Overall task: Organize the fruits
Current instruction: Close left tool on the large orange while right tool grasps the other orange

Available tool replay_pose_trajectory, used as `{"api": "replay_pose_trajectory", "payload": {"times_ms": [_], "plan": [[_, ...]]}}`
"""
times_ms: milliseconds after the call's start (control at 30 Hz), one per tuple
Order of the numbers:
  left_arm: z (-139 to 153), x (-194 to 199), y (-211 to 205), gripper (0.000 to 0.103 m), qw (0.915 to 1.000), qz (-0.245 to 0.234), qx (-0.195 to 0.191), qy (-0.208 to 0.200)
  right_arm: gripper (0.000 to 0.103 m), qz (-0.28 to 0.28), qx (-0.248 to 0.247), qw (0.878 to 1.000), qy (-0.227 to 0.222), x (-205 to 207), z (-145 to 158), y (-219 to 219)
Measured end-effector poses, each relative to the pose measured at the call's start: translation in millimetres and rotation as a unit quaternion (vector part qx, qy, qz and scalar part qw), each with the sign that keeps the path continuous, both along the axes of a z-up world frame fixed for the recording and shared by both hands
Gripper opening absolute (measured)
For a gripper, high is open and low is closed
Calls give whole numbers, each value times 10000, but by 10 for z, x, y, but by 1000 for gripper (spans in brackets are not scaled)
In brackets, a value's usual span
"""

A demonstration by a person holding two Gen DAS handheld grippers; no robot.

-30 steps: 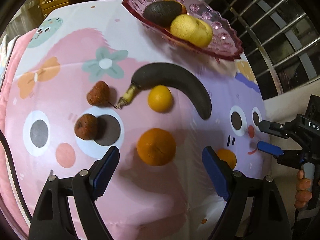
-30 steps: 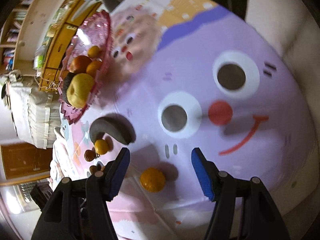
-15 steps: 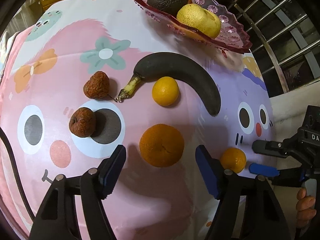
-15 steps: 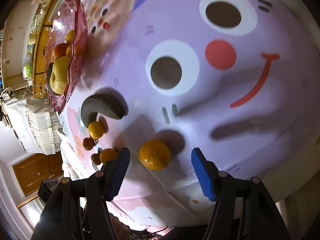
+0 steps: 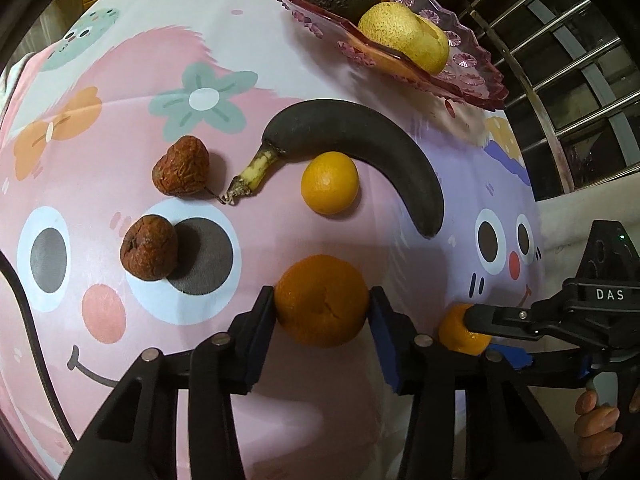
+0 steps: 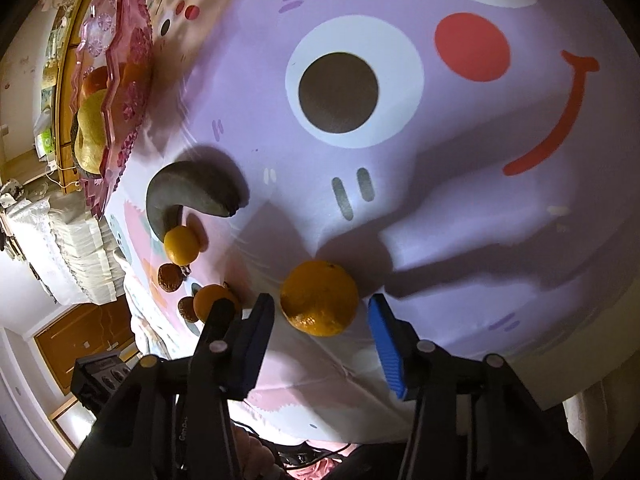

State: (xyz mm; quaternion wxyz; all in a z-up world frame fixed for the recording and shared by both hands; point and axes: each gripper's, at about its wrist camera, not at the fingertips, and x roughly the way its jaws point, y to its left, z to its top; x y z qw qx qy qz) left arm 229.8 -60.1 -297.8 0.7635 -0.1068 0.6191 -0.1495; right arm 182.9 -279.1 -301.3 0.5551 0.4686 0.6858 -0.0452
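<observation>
Cartoon-print counter (image 5: 120, 80), pink tray (image 5: 472, 80) at 1 o'clock: left gripper (image 5: 322, 312) jaws just closed, clamping the big orange (image 5: 322, 300), right gripper (image 6: 320, 316) jaws closing, not yet touching the small orange (image 6: 318, 298), probably tray-bound.

A cartoon-printed cloth (image 5: 120, 92) is covering the counter, showing pink and purple smiling faces, a green flower and an orange bow. Metal railing bars (image 5: 568, 60) are running past its far right edge. A wooden cabinet (image 6: 66, 92) and folded white lace cloth (image 6: 76, 248) are sitting beyond.
</observation>
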Motion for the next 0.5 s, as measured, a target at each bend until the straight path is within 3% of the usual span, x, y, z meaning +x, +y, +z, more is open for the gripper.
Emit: {"api": "replay_pose_trajectory", "payload": {"times_ms": [267,500], "plan": [[4,11,8,44,10000,5,-36,1,41,50,-33,10000,61,30,-44,17],[134,16,-50,43,9998,-53,-101,-190,40,150,-88,9998,-105,61,5,-1]]}}
